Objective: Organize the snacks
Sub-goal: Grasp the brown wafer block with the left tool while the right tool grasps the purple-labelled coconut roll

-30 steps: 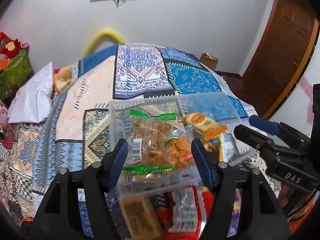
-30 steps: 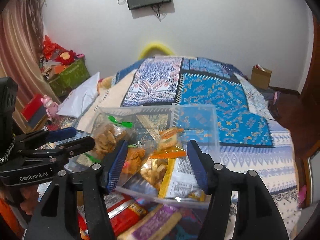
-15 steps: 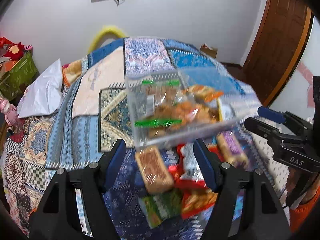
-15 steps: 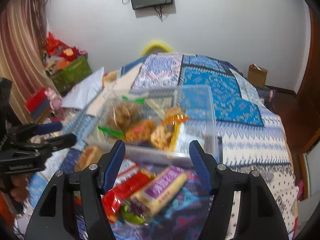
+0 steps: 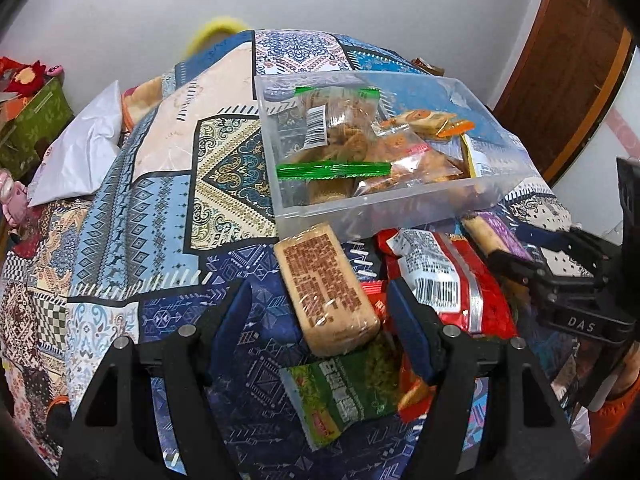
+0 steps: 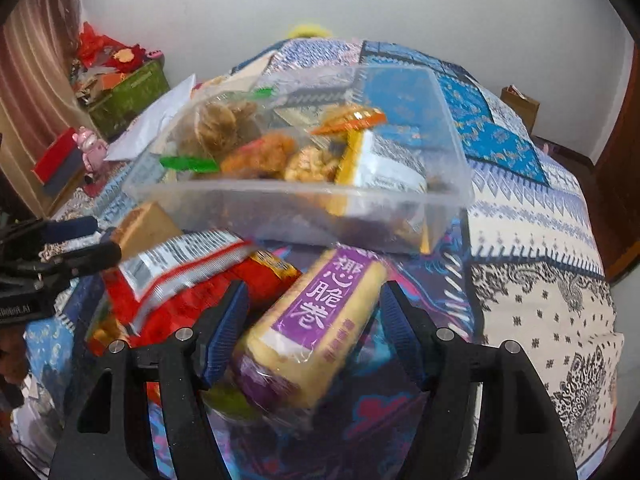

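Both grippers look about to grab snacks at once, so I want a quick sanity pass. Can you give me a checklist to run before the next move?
1. Purple-label roll pack lies between right gripper fingers: ok.
2. Tan biscuit pack lies between left gripper fingers: ok.
3. Fingers pressing either pack: not ok, gaps show at both.
4. Clear plastic bin has free room on its right side: ok.
5. Grippers apart from each other: ok.
6. Red packet overlapping the roll pack: cannot tell.
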Demonstrator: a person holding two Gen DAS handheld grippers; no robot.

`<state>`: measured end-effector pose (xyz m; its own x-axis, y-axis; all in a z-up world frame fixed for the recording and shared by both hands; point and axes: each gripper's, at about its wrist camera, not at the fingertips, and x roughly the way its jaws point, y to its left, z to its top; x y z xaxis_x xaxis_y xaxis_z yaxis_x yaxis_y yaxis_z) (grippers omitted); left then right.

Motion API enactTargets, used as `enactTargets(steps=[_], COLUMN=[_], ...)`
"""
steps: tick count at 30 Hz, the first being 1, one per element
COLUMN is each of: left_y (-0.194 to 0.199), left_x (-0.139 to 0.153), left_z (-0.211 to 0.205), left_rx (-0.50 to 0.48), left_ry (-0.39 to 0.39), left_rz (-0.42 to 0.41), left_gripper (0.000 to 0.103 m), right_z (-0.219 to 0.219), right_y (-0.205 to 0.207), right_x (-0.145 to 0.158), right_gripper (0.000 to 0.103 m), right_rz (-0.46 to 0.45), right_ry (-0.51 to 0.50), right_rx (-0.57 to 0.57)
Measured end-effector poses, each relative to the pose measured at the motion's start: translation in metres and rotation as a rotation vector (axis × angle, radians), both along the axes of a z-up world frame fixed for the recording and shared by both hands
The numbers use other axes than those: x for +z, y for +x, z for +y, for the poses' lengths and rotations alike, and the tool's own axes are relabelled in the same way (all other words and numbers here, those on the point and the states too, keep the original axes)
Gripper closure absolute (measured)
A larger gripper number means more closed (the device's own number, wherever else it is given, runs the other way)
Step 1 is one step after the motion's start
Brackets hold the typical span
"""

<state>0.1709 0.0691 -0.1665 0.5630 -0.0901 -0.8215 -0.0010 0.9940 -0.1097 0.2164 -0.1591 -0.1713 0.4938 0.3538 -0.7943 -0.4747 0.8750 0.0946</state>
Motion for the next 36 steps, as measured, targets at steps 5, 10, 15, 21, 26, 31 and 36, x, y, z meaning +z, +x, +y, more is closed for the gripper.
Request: enactTargets(steps=[5,10,15,21,26,31,36], left_y=[0.006,0.013,0.015,0.008,-0.002,-0.013,-0.023], left_x=[-0.007,-0.019,-0.024,-0.021,-0.014,0.001,0.022], left_z=[-0.001,0.002,-0.002,-0.007,-0.004,0.0,-0.001], left_rx=[0.022,0.053,0.053,0.03,0.035,0.049,0.051], left_ry=[-0.007,-0.03,-0.04,0.001,0.015,0.002,-0.005], left_rz=[-0.001,0.018,0.012,-0.005,-0.01,-0.044,-0.093], left_gripper=[0.034,0.044,0.055,0.065,0.066,0.067,0.067], right_z=[-0.027,-0.035,-0.016,-0.009,-0.019,-0.03,-0.039], right_y=[-0.001,-0.001,-0.002,-0.007,-0.014,-0.024,-0.026], right_x=[-0.009,-0.011,-0.015,-0.018,-0.012,0.002,0.019], right_gripper=[0.039,0.039,0.04,0.06,0.06,0.06,0.06], right_rz=[0.042,0.074,0.051,0.035,0.028,-0.003,-0.041], right_ry=[0.017,0.057,-0.012,-0.047,-0.015,0.003,0.026], right_rx=[-0.033,-0.033,-0.002,0.024,0.004,-0.013,-0.027])
